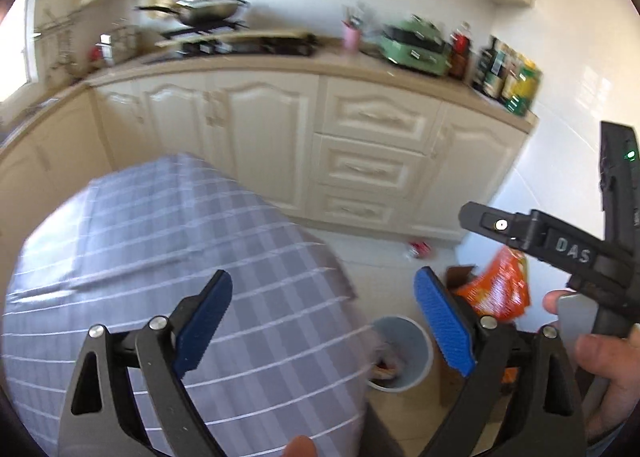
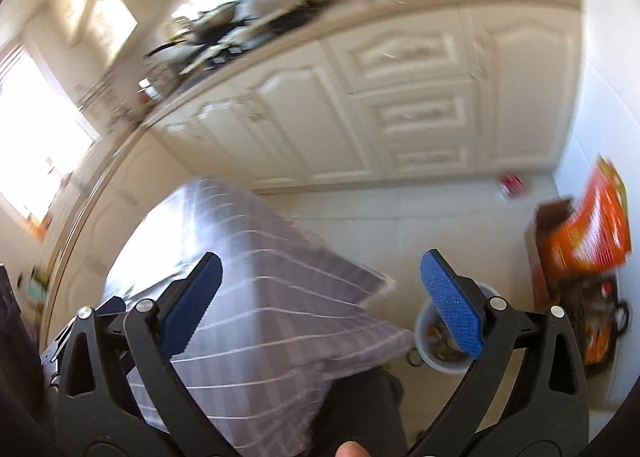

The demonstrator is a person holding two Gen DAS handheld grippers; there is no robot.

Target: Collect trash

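Observation:
My left gripper (image 1: 324, 321) is open and holds nothing; it hovers over the corner of a table under a grey checked cloth (image 1: 180, 249). My right gripper (image 2: 322, 305) is also open and holds nothing, above the same cloth (image 2: 256, 297). A grey trash bin (image 1: 416, 357) with some waste inside stands on the floor past the table's corner, and shows in the right wrist view as the bin (image 2: 432, 361) partly behind the right pad. A crushed red can (image 1: 419, 249) lies on the floor by the cabinet base, the can (image 2: 511, 183) being well beyond both grippers.
An orange bag (image 1: 500, 289) sticks out of a cardboard box (image 2: 548, 225) against the right wall. Cream cabinets (image 1: 360, 145) and a cluttered counter (image 1: 280, 61) run along the back. A hand (image 1: 608, 361) holds the right tool at the frame's right.

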